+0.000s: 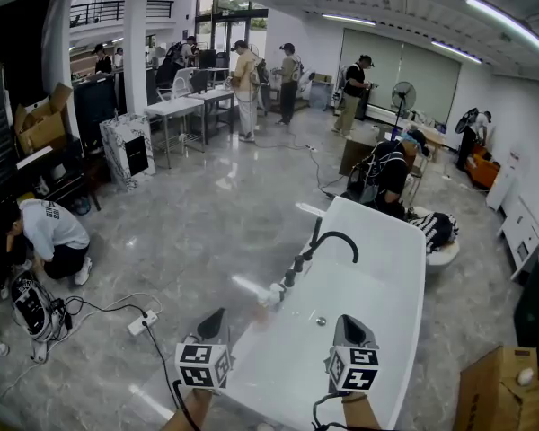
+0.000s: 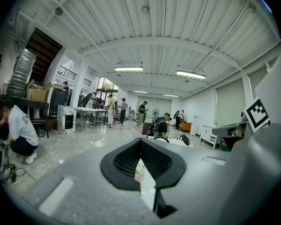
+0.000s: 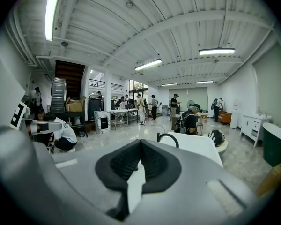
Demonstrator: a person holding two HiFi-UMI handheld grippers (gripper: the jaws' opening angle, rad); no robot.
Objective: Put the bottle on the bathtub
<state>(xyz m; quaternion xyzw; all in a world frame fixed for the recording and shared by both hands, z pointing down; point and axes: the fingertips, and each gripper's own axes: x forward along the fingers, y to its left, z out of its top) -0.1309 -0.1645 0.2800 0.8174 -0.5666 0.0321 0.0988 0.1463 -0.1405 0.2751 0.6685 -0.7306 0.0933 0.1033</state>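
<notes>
By tub (image 1: 377,272): tools (image 1: 216,318) (image 1: 349,323) shut, prob. empty.

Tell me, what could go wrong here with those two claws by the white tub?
Both the left gripper and right gripper are shut and empty, so a grab now would likely just push things. The bathtub rim beside the black faucet looks narrow; whatever is set there might tip off.

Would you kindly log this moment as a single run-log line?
left gripper: shut | right gripper: shut | position: both at near end of bathtub | black faucet: on tub rim
</notes>
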